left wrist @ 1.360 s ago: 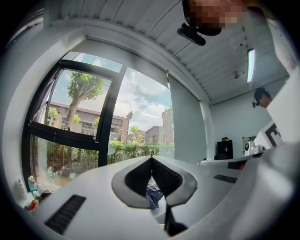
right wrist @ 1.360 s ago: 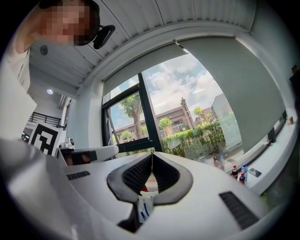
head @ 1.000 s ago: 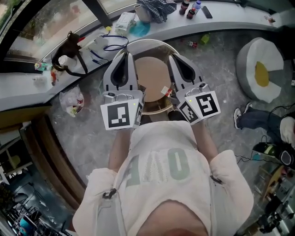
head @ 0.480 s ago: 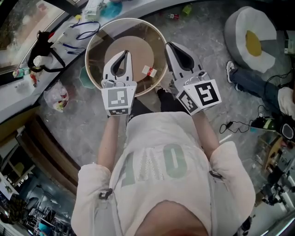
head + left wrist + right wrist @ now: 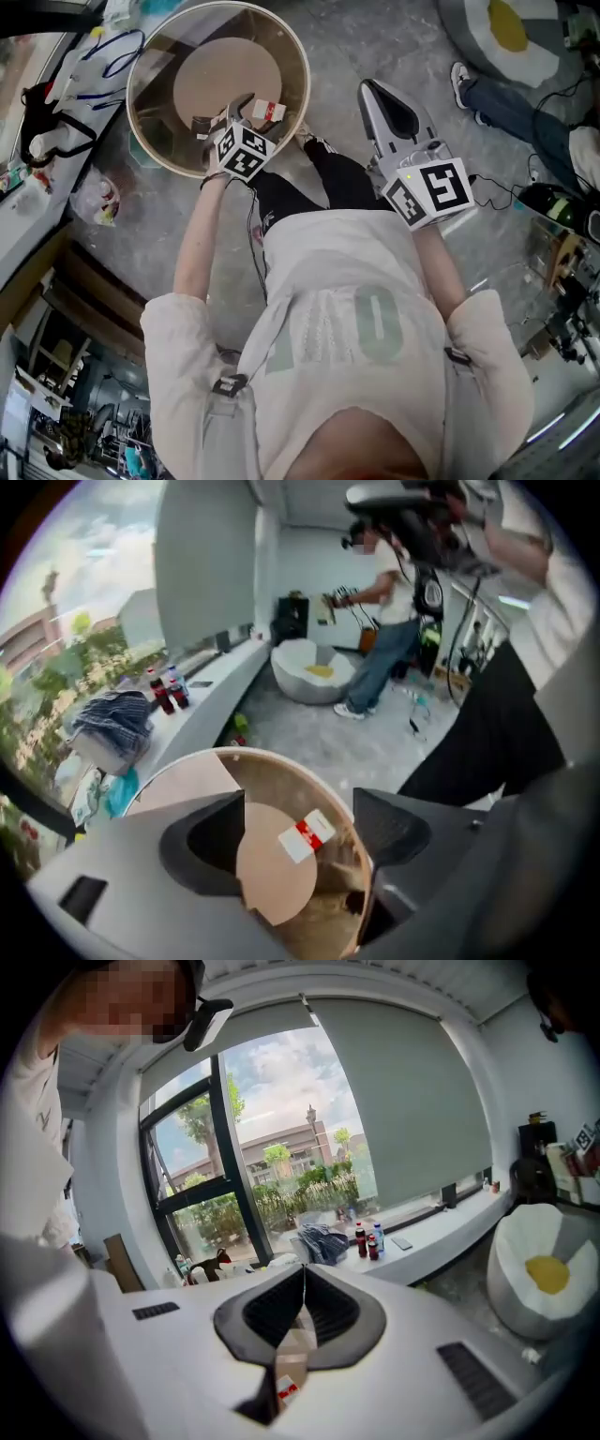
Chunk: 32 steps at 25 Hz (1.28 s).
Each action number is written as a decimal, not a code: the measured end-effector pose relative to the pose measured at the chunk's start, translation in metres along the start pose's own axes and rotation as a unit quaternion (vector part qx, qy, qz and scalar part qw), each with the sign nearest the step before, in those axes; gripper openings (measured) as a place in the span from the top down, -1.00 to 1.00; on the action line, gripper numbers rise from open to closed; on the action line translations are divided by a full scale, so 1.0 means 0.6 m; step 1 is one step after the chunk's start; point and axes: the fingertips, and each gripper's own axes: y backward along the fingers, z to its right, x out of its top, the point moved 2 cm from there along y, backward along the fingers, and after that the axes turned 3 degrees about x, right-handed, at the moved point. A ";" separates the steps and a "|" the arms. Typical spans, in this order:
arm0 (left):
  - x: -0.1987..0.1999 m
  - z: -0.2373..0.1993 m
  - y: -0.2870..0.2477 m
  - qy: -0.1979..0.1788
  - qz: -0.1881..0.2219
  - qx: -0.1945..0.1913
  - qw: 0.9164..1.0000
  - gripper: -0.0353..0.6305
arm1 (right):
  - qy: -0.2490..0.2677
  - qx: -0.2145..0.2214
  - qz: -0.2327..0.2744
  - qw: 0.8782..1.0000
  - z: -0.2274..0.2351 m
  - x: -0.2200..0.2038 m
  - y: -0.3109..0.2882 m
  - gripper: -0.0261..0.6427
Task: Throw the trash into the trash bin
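The left gripper hangs tipped down over the mouth of the trash bin. Its jaws have just been opening and now stand wide apart, with nothing touching either pad. Seen along those jaws, a red-and-white wrapper shows in the gap between them. It is down inside the bin and clear of both jaws, at about 1 o'clock on the bin's round tan bottom. In the head view the same wrapper sits just beside the jaws, at about 2 o'clock from them, near the bin's wall on that side.

The right gripper is held well apart from the bin, at about 3 o'clock of it in the head view, over grey floor. Its jaw tips meet in a thin line. Behind the tips, a tan carton scrap with a red-and-white label at its near end is wedged between the ribbed pads.

The person's black trousers run between the two grippers.

Farther off, at about 10 o'clock in the left gripper view, a pale window ledge carries a folded plaid cloth and some dark bottles. Past the bin at 12 o'clock, an egg-shaped cushion lies on the floor. Another person stands just beside it, at about 1 o'clock.
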 end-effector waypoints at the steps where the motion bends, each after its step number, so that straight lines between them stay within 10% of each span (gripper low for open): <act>1: -0.024 0.006 -0.033 -0.032 -0.034 -0.007 0.999 -0.17 | -0.001 -0.007 -0.009 1.000 0.014 -0.010 0.007 0.88; 10: -0.132 0.053 -0.190 -0.237 -0.159 -0.084 0.955 -0.18 | -0.025 -0.020 -0.073 0.997 0.055 -0.103 0.005 0.88; 19: -0.184 0.055 -0.262 -0.351 -0.207 -0.108 0.907 -0.17 | -0.039 -0.005 -0.092 0.995 0.063 -0.150 -0.016 0.88; 26: -0.208 0.065 -0.284 -0.397 -0.246 -0.137 0.874 -0.12 | -0.047 -0.015 -0.096 0.994 0.072 -0.154 -0.024 0.88; 32: -0.203 0.062 -0.287 -0.402 -0.250 -0.148 0.868 0.02 | -0.055 -0.017 -0.104 0.993 0.073 -0.162 -0.036 0.88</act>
